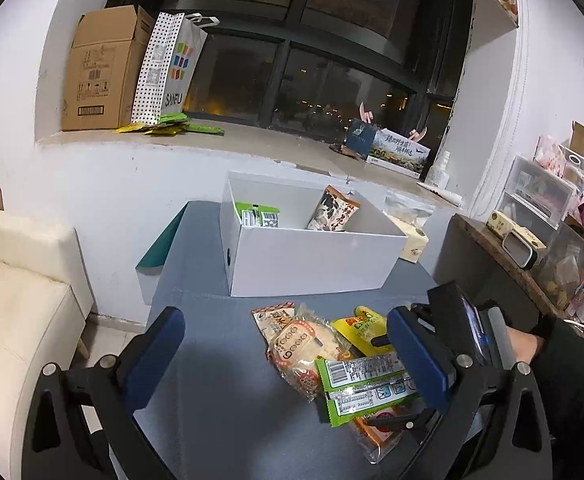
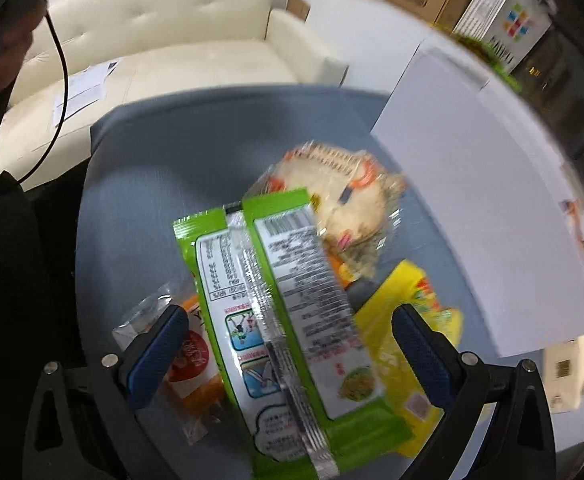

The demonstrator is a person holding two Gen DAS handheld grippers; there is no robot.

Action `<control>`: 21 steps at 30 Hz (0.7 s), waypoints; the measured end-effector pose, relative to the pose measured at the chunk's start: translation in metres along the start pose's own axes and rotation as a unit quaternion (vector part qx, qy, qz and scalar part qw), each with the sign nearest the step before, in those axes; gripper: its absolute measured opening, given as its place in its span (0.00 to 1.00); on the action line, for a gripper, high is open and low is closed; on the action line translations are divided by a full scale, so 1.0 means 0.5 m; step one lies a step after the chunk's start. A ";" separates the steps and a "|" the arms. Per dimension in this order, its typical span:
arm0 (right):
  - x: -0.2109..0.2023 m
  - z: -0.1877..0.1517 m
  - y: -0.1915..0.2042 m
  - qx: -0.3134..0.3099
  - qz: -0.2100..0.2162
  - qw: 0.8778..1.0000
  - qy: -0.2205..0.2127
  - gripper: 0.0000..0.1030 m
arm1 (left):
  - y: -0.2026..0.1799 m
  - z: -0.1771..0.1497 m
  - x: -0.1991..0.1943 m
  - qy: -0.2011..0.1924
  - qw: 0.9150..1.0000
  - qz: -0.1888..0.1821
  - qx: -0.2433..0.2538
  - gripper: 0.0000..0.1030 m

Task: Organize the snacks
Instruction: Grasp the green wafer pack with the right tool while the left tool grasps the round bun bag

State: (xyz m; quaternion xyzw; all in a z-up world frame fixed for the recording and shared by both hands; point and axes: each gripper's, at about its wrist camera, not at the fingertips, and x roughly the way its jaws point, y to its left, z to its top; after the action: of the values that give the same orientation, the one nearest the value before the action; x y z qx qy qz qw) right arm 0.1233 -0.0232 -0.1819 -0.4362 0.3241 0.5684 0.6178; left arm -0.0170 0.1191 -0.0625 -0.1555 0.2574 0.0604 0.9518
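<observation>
A pile of snack packets lies on the grey table [image 1: 212,360]: a green packet [image 1: 362,384] on top, a clear bread packet [image 1: 306,348], a yellow packet [image 1: 362,326] and an orange one [image 1: 380,432]. My left gripper [image 1: 288,364] is open, its jaws wide, left of the pile. My right gripper [image 2: 292,364] is open and straddles the green packet [image 2: 280,320], with the orange packet [image 2: 196,372] and yellow packet [image 2: 404,356] beside it. A white box [image 1: 312,260] behind the pile holds green packets [image 1: 258,216] and a brown-white packet [image 1: 334,210].
A cream sofa [image 1: 16,300] stands left of the table. A windowsill behind holds a cardboard box [image 1: 104,72] and a dotted paper bag [image 1: 170,68]. A cluttered wooden side table [image 1: 504,260] stands at the right. A tissue box [image 1: 412,242] sits behind the white box.
</observation>
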 end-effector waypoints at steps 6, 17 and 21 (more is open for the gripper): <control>-0.005 -0.010 -0.025 0.040 0.031 0.998 -0.029 0.67 | 0.002 -0.006 0.007 0.004 1.000 0.002 0.001 1.00; -0.152 -0.069 -0.085 0.196 -0.017 0.970 -0.143 0.64 | -0.036 -0.022 0.057 0.044 0.997 -0.006 0.069 1.00; -0.218 -0.121 -0.108 0.284 -0.028 0.938 -0.195 0.64 | -0.070 -0.035 0.106 0.076 0.990 -0.010 0.117 1.00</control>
State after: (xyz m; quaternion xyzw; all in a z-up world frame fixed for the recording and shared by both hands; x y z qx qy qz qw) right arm 0.1665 -0.1224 -0.0997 -0.1319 0.3328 0.5093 0.7826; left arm 0.0272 0.0825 -0.0946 -0.0495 0.3329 0.0082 0.9416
